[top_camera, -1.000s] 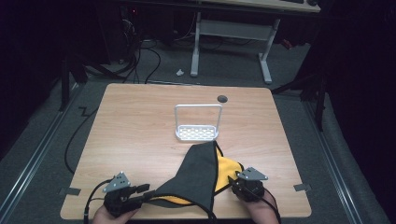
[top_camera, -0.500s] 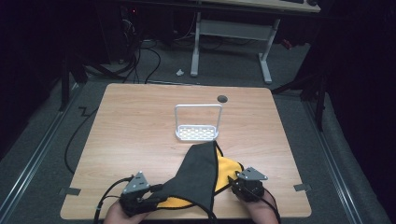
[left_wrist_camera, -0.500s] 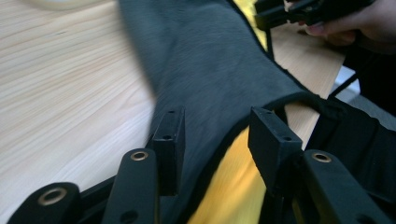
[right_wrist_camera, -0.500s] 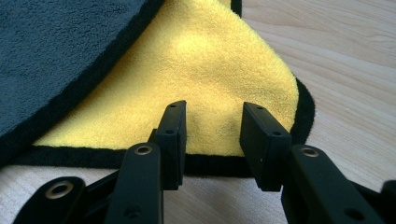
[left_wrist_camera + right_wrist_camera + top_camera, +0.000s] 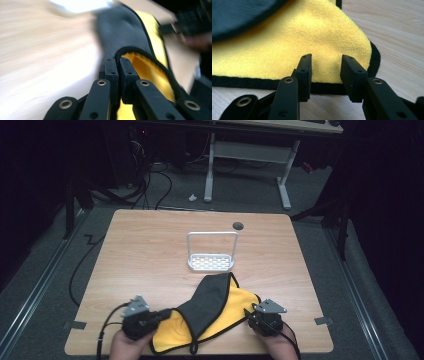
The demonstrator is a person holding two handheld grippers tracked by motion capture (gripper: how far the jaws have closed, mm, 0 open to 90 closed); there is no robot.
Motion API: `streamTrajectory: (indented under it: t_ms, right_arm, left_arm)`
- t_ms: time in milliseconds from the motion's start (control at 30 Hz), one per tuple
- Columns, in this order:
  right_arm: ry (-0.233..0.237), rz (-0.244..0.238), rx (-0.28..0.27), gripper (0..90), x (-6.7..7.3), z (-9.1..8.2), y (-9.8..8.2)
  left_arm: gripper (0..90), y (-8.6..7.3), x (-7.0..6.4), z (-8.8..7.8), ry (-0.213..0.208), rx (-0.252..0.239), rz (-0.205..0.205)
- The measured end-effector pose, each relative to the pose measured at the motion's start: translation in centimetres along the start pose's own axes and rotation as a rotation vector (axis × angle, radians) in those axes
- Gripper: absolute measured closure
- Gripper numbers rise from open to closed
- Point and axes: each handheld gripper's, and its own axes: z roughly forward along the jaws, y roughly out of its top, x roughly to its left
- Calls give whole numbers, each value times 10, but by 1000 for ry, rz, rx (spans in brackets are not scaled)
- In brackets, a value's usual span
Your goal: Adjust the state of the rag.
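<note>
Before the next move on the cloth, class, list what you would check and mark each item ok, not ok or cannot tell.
1. Left gripper shut on the cloth edge: ok; it has just been closing, black hem between the fingers.
2. Right gripper gripping the cloth: not ok; it is open, its fingers astride the hem.
3. Cloth flat: not ok; a grey flap is folded over the yellow side.
4. Rack apart from the cloth: cannot tell; the cloth tip lies just at its base.
5. Cloth fully on the table: ok.
</note>
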Motion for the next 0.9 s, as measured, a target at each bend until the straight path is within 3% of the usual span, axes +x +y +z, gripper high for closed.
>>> streamTrajectory:
  t_ms: [33,67,100,133,167,267,300,400,433,600,633,667,733,767,833,867,900]
  right_arm:
    - [1,0,0,620,0,0,0]
    - [1,0,0,620,0,0,0]
    - [2,2,2,620,0,0,0]
    - [2,2,2,620,0,0,0]
    - [4,3,5,620,0,-1,0]
    - [10,10,8,619,0,-2,0]
    - [12,5,12,619,1,-3,-1]
    - [10,-4,16,618,2,-4,0]
    - [3,-19,-6,614,3,-7,2]
    - [-26,14,-95,626,-6,-14,19]
    - [-26,14,-95,626,-6,-14,19]
    - [-55,36,-109,670,-13,-9,30]
    - [-82,44,-105,728,-20,0,39]
    - [-82,44,-105,728,-20,0,39]
    - [-93,38,-67,834,-24,13,45]
    - [-75,22,-12,900,-25,25,46]
    - [-69,8,9,900,-22,30,44]
  left_arm:
    - [859,-2,13,-7,20,-25,-51]
    - [858,-9,38,-17,59,-48,-159]
    - [855,-9,38,-17,59,-48,-159]
    - [855,-14,49,-19,72,-42,-224]
    - [844,-23,67,-20,122,-1,-310]
    - [816,-27,76,-20,136,35,-353]
    - [746,-27,76,-21,136,27,-365]
    - [697,-22,69,-27,176,8,-321]
    - [697,-19,63,-33,208,-4,-289]
    - [709,-18,51,-47,234,-22,-244]
    - [709,-17,47,-49,220,-25,-240]
    - [717,-16,38,-47,161,-26,-232]
    - [719,-16,24,-38,101,-1,-200]
    - [721,-16,24,-38,101,-1,-200]
    - [731,-17,7,-24,42,56,-148]
    - [740,-17,-7,-10,-1,110,-83]
    - [755,-18,-13,-4,-8,139,-57]
